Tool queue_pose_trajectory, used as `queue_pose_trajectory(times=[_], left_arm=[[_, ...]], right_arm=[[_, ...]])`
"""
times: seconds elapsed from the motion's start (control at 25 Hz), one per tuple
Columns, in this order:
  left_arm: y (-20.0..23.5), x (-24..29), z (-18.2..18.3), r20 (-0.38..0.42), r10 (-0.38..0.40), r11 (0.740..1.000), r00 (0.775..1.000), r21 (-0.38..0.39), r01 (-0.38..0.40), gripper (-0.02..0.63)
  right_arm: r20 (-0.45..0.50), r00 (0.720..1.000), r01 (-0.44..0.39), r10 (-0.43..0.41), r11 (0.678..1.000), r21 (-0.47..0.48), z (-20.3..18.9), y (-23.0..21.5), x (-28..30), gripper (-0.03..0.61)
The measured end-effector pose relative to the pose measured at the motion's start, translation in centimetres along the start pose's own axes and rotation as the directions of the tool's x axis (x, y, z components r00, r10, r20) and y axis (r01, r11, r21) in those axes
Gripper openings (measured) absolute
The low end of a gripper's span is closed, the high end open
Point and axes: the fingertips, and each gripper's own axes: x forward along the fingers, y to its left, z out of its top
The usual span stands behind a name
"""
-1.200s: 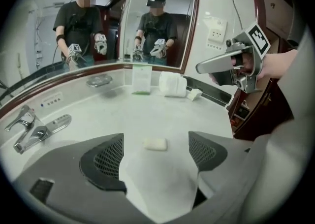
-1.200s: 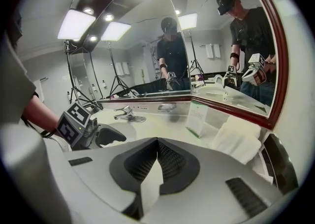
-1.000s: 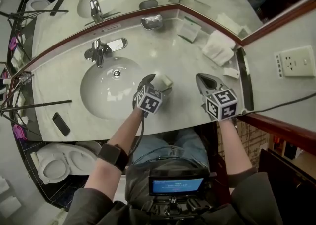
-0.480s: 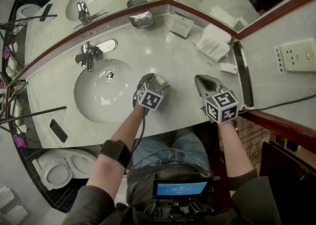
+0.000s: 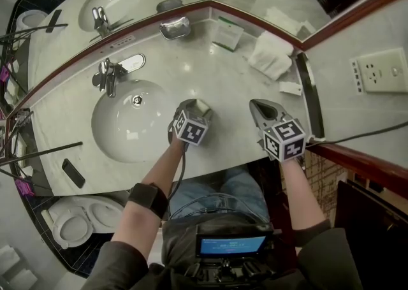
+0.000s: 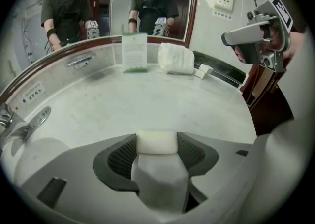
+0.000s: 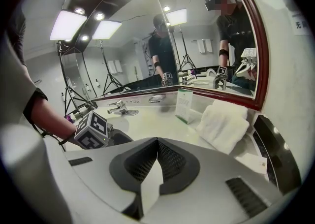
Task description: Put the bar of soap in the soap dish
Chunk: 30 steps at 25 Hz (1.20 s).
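Left hand-held gripper [image 6: 156, 142], frame centre in the head view. Its jaws have just been closing and now pinch the bar of soap [image 6: 156, 143], meshed pads against both short sides.

Bar of soap: pale cream, rectangular, rounded corners, smooth top, no stamp to be seen. It sits low on the bench [image 5: 210, 72], just right of the basin [image 5: 127, 123] rim. Whether it is lifted clear of the stone, cannot tell.

Right hand-held gripper [image 5: 257, 105]: right of centre, well apart from the soap, jaws pressed together on nothing.

Bench front edge runs just below both grippers. Bare marble lies open from the soap up towards the mirror.

Mid distance: faucet [image 5: 108, 75] at upper left of the basin. A small wrapped item [image 5: 290, 88] lies beside a dark strip [image 5: 307, 97] at the right edge.

Far, along the mirror foot: metal soap dish [image 5: 175, 28] at upper centre-left, nothing seen in it. Standing card [image 5: 227, 34] with a green band, print too small to read. Folded white towel [image 5: 271, 56] right of it. Small plate [image 6: 30, 92] on the ledge near the faucet carries writing, not legible.

Wall socket [image 5: 376, 75] at far right.
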Motion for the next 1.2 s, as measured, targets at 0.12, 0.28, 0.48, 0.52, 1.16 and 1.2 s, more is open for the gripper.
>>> queue_pose_trajectory(times=[0.12, 0.28, 0.48, 0.52, 1.16, 1.2], left_arm=[[0.2, -0.3, 0.3, 0.013, -0.004, 1.0, 1.0, -0.021, 0.004, 0.259], [0.5, -1.0, 0.9, 0.034, 0.002, 1.0, 0.999, -0.031, -0.001, 0.256], [0.8, -3.7, 3.6, 0.097, 0.02, 1.0, 0.995, -0.013, -0.019, 0.255], [0.9, -4.4, 4.2, 0.113, 0.025, 1.0, 0.993, -0.013, -0.023, 0.255], [3.7, -22.1, 11.7, 0.391, 0.178, 0.984, 0.903, -0.073, -0.162, 0.253], [3.9, -22.8, 11.6, 0.399, 0.19, 0.982, 0.897, -0.085, -0.17, 0.253]], right_arm=[[-0.001, 1.0, -0.005, 0.005, 1.0, 0.006, -0.1, 0.1, 0.1, 0.018], [-0.004, 1.0, -0.015, 0.015, 1.0, 0.007, -0.1, 0.4, 0.4, 0.018], [-0.001, 0.999, -0.035, 0.035, 0.999, -0.003, 0.6, 1.1, 0.9, 0.018], [0.0, 0.999, -0.04, 0.04, 0.999, -0.008, 0.9, 1.3, 1.0, 0.018], [0.056, 0.986, -0.149, 0.156, 0.982, -0.113, 8.4, 5.8, 3.1, 0.018], [0.055, 0.985, -0.156, 0.163, 0.98, -0.122, 8.7, 6.2, 3.3, 0.018]])
